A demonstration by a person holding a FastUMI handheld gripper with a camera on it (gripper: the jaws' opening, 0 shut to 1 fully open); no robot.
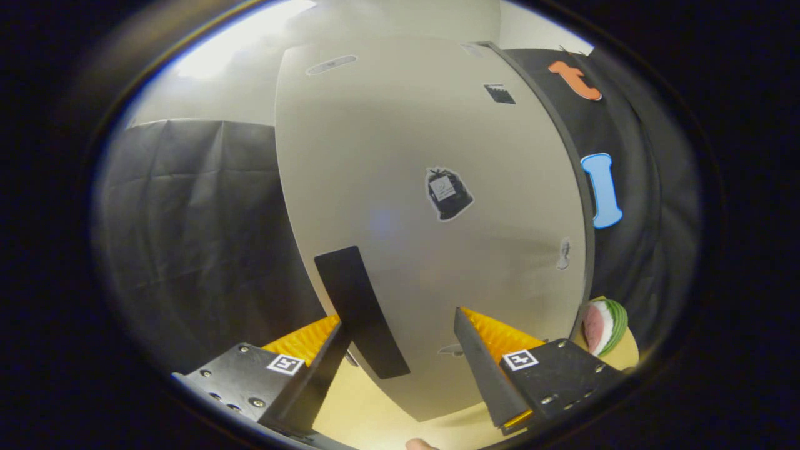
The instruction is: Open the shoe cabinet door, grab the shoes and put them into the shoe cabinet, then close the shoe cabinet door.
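The shoe cabinet's pale grey door (431, 187) stands right in front of me and looks shut against the cabinet's dark edge (578, 187) on its right. A black strip handle (362, 312) runs down the door's lower left part. My gripper (400, 328) is open. Its left finger (306, 340) with the yellow ribbed pad lies just left of the handle. The right finger (494, 334) stands well to the handle's right, so the handle sits between the fingers, near the left one. Neither pad presses on it.
A black bag sticker (448, 194) marks the middle of the door. A watermelon-patterned object (605, 325) lies by the cabinet's lower right corner on the pale yellow floor (369, 412). Black cloth hangs to the left and right of the cabinet.
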